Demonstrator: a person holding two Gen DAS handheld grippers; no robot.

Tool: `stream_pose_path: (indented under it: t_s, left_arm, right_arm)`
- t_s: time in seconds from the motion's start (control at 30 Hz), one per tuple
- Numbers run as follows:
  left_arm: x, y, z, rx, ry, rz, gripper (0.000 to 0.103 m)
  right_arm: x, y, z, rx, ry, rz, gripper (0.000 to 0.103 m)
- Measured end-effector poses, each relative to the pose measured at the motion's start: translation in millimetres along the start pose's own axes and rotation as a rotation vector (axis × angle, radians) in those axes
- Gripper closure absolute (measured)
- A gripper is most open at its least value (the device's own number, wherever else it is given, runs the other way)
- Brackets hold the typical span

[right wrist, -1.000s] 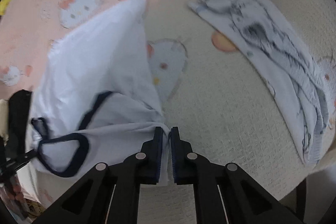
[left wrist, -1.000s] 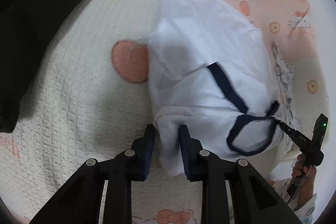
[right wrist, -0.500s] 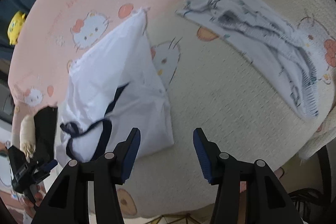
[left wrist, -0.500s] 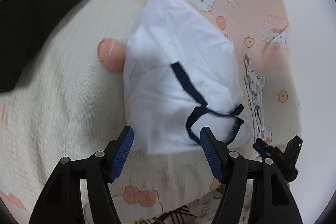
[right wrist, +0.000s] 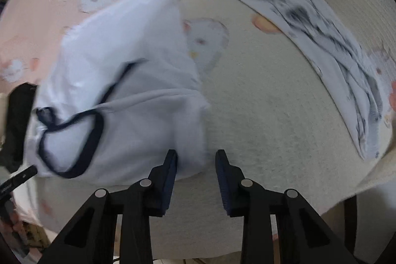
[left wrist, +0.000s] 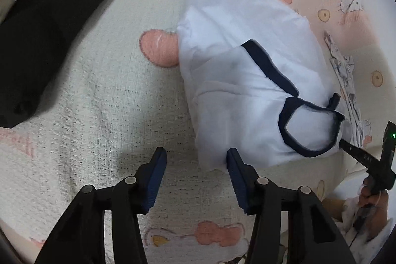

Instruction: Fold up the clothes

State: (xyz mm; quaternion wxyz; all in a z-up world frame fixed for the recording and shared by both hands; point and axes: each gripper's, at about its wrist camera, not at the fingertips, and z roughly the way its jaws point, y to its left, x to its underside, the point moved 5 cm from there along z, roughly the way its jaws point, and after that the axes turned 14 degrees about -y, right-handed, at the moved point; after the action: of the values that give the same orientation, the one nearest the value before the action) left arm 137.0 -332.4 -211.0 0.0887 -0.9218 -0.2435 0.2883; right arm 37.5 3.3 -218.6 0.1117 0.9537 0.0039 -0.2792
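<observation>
So the white shirt (left wrist: 242,81) with navy trim is lying folded on the bed (left wrist: 104,100), on its cartoon-cat blanket, collar end at the near edge. The left gripper (left wrist: 195,165) and right gripper (right wrist: 195,165) each sit at a near corner of it, jaws partly apart and closing, a bit of hem between them, pads not pressing. A black garment (left wrist: 47,31) sits off left, a printed one (right wrist: 334,61) right, with bare blanket between.

Both wrist views look steeply down, close, sharing the white garment (left wrist: 242,81).
</observation>
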Motion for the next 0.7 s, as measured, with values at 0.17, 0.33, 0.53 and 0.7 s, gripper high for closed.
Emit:
stream_pose_path:
  t_s: [0.17, 0.33, 0.53, 0.7]
  left_arm:
    - [-3, 1, 1, -0.015, 0.003, 0.012, 0.056]
    - [-7, -14, -18, 0.037, -0.034, 0.068, 0.055]
    - [-2, -45, -47, -0.028, -0.119, 0.364, 0.041]
    - [13, -68, -50, -0.140, -0.157, 0.718, 0.041]
  right_arm:
    - [2, 0, 1, 0.022, -0.004, -0.048, 0.076]
    - [1, 16, -14, 0.065, -0.055, -0.213, 0.062]
    - [7, 53, -57, 0.171, -0.204, -0.596, 0.032]
    - [28, 73, -66, 0.253, -0.209, -0.880, 0.032]
